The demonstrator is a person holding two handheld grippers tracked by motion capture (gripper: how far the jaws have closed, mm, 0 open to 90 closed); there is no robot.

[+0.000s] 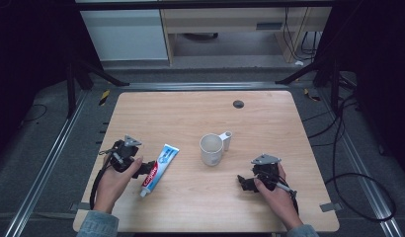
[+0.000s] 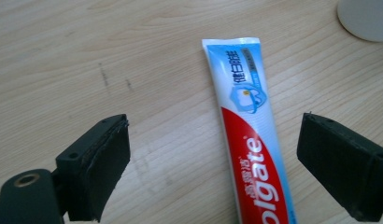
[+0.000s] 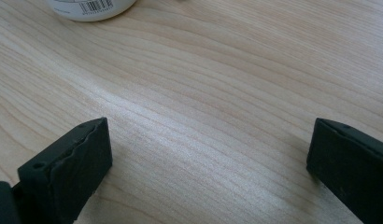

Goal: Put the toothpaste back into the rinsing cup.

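Left gripper (image 2: 213, 163) jaws spread wide, red, white and blue plastic toothpaste tube (image 2: 252, 154) flat on pale wooden table (image 2: 87, 56) between them, nearer the right jaw, untouched, right gripper (image 3: 208, 172) released over bare wood, white ceramic mug (image 1: 211, 149) ahead.

Toothpaste tube (image 2: 250, 140): red and light blue with white lettering, white cap end. Mug (image 1: 211, 149): cream white, barcode label near base. Table (image 1: 190, 113): pale wood grain. Gripper jaws: black.
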